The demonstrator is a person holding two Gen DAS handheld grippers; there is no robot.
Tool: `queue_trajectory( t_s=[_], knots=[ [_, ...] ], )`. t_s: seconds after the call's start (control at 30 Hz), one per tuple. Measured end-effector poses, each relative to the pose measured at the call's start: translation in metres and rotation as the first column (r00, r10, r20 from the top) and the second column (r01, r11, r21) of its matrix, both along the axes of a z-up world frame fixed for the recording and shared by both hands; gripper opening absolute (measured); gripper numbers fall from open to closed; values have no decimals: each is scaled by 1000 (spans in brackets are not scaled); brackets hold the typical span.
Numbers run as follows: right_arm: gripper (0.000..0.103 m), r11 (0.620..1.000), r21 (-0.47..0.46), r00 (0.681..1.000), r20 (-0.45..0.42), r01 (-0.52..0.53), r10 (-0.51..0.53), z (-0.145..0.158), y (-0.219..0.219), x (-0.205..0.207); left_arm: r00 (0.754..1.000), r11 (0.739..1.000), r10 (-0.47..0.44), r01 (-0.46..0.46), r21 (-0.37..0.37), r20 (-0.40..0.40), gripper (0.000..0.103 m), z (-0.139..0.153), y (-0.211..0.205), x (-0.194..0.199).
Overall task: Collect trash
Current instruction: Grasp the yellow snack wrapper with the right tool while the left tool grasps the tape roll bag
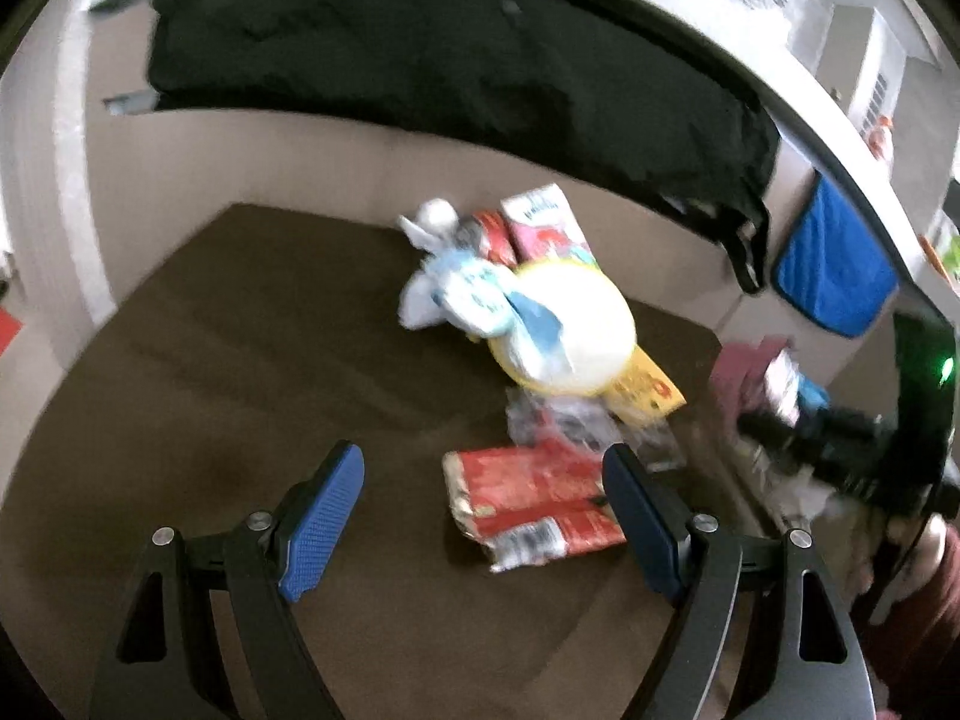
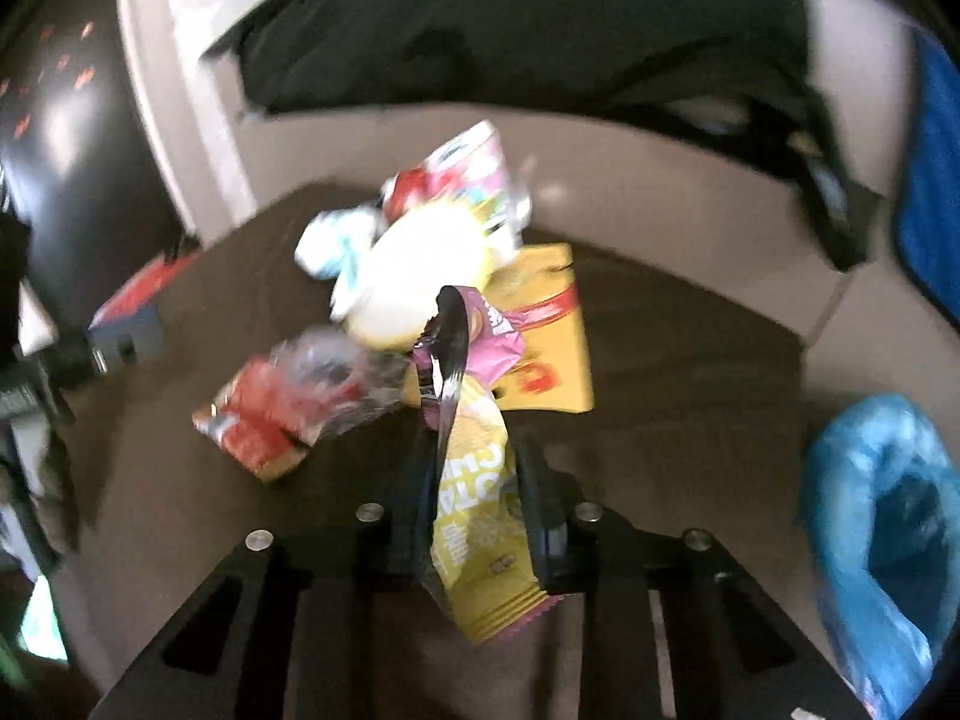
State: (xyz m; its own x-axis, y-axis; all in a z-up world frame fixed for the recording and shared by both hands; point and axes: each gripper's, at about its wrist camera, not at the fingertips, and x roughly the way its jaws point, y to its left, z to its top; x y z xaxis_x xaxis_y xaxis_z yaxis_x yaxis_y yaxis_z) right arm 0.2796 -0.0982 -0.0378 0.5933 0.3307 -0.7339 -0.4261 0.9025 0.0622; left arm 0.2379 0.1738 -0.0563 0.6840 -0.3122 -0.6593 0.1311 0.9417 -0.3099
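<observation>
A pile of trash lies on a dark brown table (image 1: 210,360). My left gripper (image 1: 486,492) is open and empty, its blue pads on either side of a red snack wrapper (image 1: 531,501) lying flat; the wrapper also shows in the right wrist view (image 2: 264,420). Behind it are a white paper plate (image 1: 570,330), crumpled white and blue paper (image 1: 456,288), a pink carton (image 1: 543,225) and a yellow packet (image 1: 645,390). My right gripper (image 2: 474,474) is shut on a yellow and purple chip bag (image 2: 474,480), held above the table. A blue trash bag (image 2: 882,528) stands open at the right.
A black bag or garment (image 1: 450,72) lies along the beige seat behind the table. A blue cloth (image 1: 834,270) hangs at the right. A red and blue box (image 2: 135,306) sits at the table's left edge in the right wrist view.
</observation>
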Motion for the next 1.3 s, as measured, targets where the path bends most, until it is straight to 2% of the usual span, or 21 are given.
queue_trajectory(
  t_s=[0.1, 0.23, 0.37, 0.47, 0.53, 0.63, 0.7, 0.93, 1.1, 1.3],
  knots=[
    [22, 997, 56, 999, -21, 48, -47, 8, -17, -4, 997, 997, -71, 71, 28, 3, 82, -3, -19, 0],
    [22, 985, 136, 993, -74, 107, -97, 7, -41, -15, 995, 994, -101, 101, 36, -15, 82, -2, -42, 11],
    [22, 981, 142, 990, -74, 132, -123, 7, -52, -17, 997, 999, -32, 35, 37, -77, 82, -10, -59, 36],
    [22, 978, 164, 990, -76, 129, -118, 6, -52, -15, 996, 999, 13, -9, 46, -84, 82, -16, -66, 43],
    [22, 979, 162, 991, -70, 122, -112, 3, -52, -13, 995, 997, 25, -18, 75, -96, 82, -22, -75, 46],
    [22, 981, 160, 993, -70, 109, -99, -2, -51, -13, 993, 987, 54, -36, 160, -108, 80, -32, -86, 52],
    [22, 980, 168, 993, -79, 104, -91, -6, -52, -13, 991, 986, 76, -58, 158, -112, 80, -35, -85, 54],
    [23, 979, 177, 992, -83, 104, -91, -11, -59, -17, 990, 982, 67, -43, 186, -124, 74, -38, -95, 60],
    [23, 981, 172, 994, -79, 92, -79, -10, -57, -20, 992, 985, 58, -38, 166, -115, 54, -34, -93, 59],
    [23, 983, 163, 996, -52, 80, -73, -2, -54, -25, 997, 990, 50, -42, 132, -55, 33, -19, -89, 43]
  ],
)
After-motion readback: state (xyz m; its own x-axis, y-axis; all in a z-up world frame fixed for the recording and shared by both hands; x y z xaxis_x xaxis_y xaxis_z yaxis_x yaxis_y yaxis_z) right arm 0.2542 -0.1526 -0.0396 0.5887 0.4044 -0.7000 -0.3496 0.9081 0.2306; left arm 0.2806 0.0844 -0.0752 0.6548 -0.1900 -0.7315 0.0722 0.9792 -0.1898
